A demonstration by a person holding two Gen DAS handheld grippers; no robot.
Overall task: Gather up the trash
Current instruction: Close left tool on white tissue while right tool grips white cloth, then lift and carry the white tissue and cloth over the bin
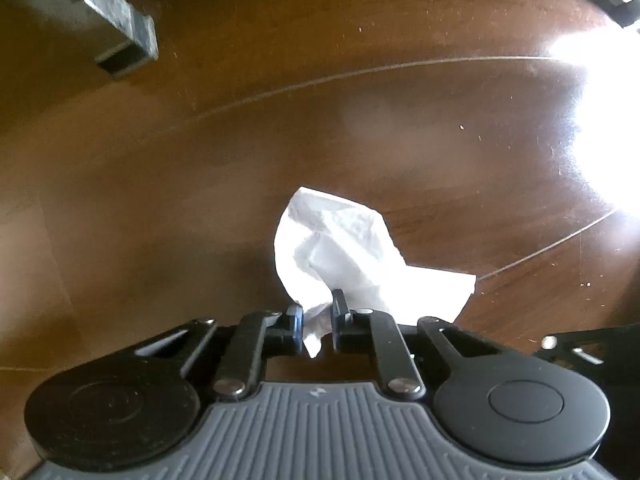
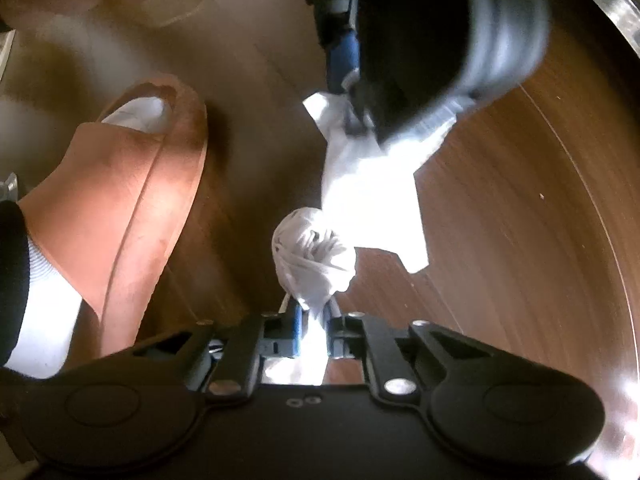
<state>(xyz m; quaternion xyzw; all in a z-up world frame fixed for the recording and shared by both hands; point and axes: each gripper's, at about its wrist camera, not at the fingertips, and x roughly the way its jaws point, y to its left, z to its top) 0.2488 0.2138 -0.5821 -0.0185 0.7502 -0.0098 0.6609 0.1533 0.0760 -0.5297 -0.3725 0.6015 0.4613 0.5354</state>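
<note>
A crumpled white tissue [image 1: 344, 248] lies on the brown wooden floor [image 1: 280, 120], and my left gripper [image 1: 318, 322] is shut on its near edge, with paper pinched between the pads. In the right wrist view the same sheet [image 2: 372, 192] spreads flat, with the left gripper [image 2: 352, 92] coming down onto its far corner. Just in front of it sits a smaller twisted ball of greyish tissue [image 2: 312, 260]. My right gripper [image 2: 314, 320] is shut on the ball's near end. Both grippers point down at the floor, close together.
A person's foot in a white sock and an orange slipper [image 2: 120, 200] stands on the floor left of the right gripper. A dark metal furniture leg [image 1: 120, 28] rises at the far left. Strong glare [image 1: 608, 120] washes out the floor on the right.
</note>
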